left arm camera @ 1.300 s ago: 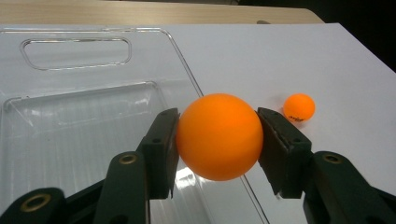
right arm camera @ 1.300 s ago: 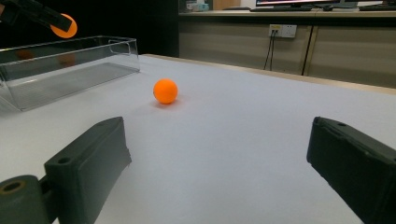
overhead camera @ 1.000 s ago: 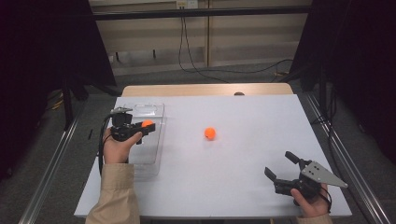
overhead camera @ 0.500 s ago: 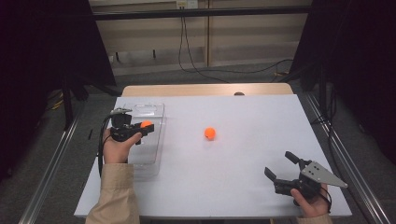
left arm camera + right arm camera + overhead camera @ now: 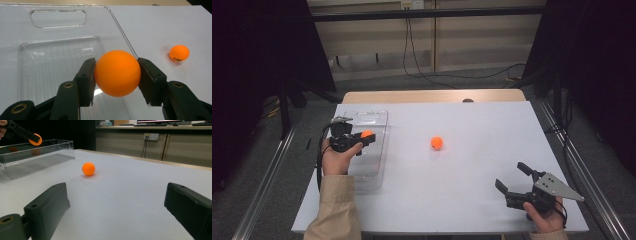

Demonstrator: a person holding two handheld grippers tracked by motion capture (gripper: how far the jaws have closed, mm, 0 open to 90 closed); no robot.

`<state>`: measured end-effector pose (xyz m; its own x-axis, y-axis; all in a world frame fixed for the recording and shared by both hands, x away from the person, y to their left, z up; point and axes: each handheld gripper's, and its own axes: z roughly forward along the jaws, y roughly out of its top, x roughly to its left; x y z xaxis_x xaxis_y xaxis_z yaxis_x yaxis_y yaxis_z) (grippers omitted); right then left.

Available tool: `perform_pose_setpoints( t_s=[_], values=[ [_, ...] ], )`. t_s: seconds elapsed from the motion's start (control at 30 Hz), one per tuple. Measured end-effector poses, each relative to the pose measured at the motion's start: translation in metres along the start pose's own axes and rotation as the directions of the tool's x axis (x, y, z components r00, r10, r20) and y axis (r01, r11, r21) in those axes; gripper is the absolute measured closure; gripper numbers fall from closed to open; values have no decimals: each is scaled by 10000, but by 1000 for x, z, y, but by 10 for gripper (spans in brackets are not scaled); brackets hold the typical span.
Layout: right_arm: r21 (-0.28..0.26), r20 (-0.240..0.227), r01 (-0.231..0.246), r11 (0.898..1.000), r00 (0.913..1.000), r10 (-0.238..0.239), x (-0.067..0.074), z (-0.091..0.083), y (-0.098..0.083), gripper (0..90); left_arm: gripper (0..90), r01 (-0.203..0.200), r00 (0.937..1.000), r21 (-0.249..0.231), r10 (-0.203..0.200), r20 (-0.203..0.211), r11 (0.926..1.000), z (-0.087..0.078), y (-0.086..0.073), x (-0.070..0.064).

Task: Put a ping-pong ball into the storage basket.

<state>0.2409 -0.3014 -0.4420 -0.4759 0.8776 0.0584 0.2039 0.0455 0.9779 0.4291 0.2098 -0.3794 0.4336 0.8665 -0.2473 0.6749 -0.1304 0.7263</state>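
1. Resting at the near right corner of the worktop, the right gripper is lying idle in the person's right hand; its jaws are spread wide with nothing between them, and it is pointing across the white surface toward the loose ball, probably waiting its turn.
2. Sitting alone near the middle of the worktop, well apart from both grippers, the loose orange ball is likely the next thing to be picked up.
3. Hovering at the left, the left gripper is pinching a second orange ball between its jaws, one pad on each side of the ball's widest part, so it is not slipping.
4. Lying under that held ball, the clear tray is sitting along the worktop's left edge, its handle slot at the far end; the ball is being carried just above the tray's right wall, seemingly so that it can be dropped inside.
5. Running behind the worktop's far edge, a dark cable is trailing over the floor.
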Motion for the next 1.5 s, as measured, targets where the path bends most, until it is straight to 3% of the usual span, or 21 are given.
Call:
perform_pose_setpoints(
  t_s=[0.53, 0.73, 0.9, 1.03, 1.5],
  values=[
    [5, 9, 4, 10000, 10000, -4, 0, 0, 0, 47, 504, 38, 9997, 107, -35, -244, 9999, 0, -1, 4],
    [5, 11, 3, 10000, 10000, -3, 0, 0, 0, 48, 427, -74, 9990, -59, 71, -448, 10000, -1, -1, 3],
    [2, 12, 4, 10000, 10000, -4, 0, 0, 0, 48, 385, -117, 9992, -122, 112, -382, 9999, -1, -1, 0],
    [-19, 17, 2, 10000, 10000, -2, 0, 0, 0, 48, 328, -260, 9990, -176, 254, -355, 9995, -3, 2, -6],
    [5, -3, 9, 10000, 10000, -9, 0, 0, 0, 48, 204, -947, 9948, -349, 959, 330, 9949, -5, 13, -38]
  ],
)
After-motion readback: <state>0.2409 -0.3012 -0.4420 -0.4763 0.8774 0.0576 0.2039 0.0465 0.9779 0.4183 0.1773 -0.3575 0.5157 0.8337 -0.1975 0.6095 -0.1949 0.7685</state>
